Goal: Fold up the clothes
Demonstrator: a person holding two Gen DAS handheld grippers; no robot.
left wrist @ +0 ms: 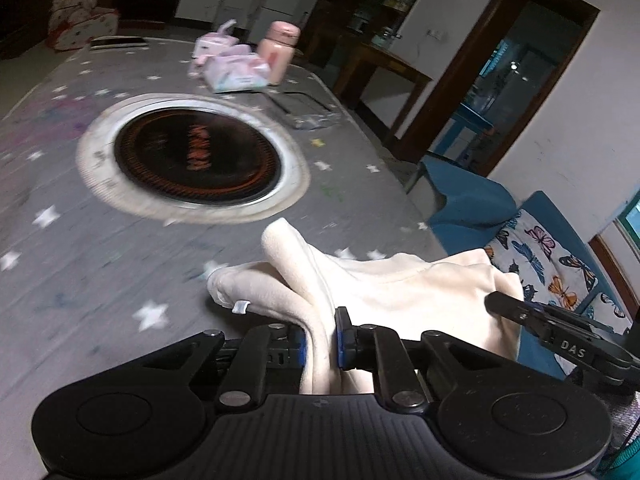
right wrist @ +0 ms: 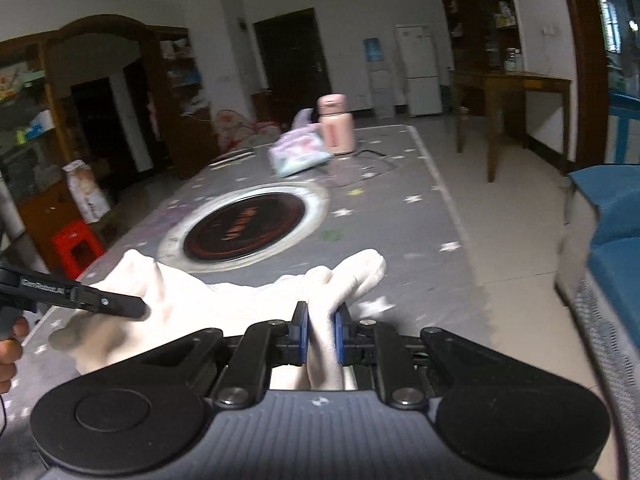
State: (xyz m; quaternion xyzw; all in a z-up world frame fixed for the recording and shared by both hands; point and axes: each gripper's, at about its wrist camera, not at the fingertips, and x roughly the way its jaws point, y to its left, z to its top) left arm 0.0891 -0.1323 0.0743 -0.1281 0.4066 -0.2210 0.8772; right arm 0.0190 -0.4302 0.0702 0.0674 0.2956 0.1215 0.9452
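Cream fleece garment [left wrist: 400,292] is bunched at the near edge of the grey star-print desk [left wrist: 80,240], on the viewer's side of the round black heater plate with a pale ring [left wrist: 196,156] set in the desk's middle. Left hand-held gripper [left wrist: 320,340] is clenched on a fold of the garment, blue pads pressing cloth from both sides. Right hand-held gripper [right wrist: 322,336] is likewise clenched on another fold of the same garment [right wrist: 224,300]; cloth fills the gap between its pads. Each wrist view shows the other gripper's black fingers reaching into the cloth from the side. Beyond the heater plate, at the desk's far end: pink cylindrical flask [left wrist: 280,54] and a pastel tissue pack [left wrist: 236,72], touching or just beside each other. Background is motion-blurred.
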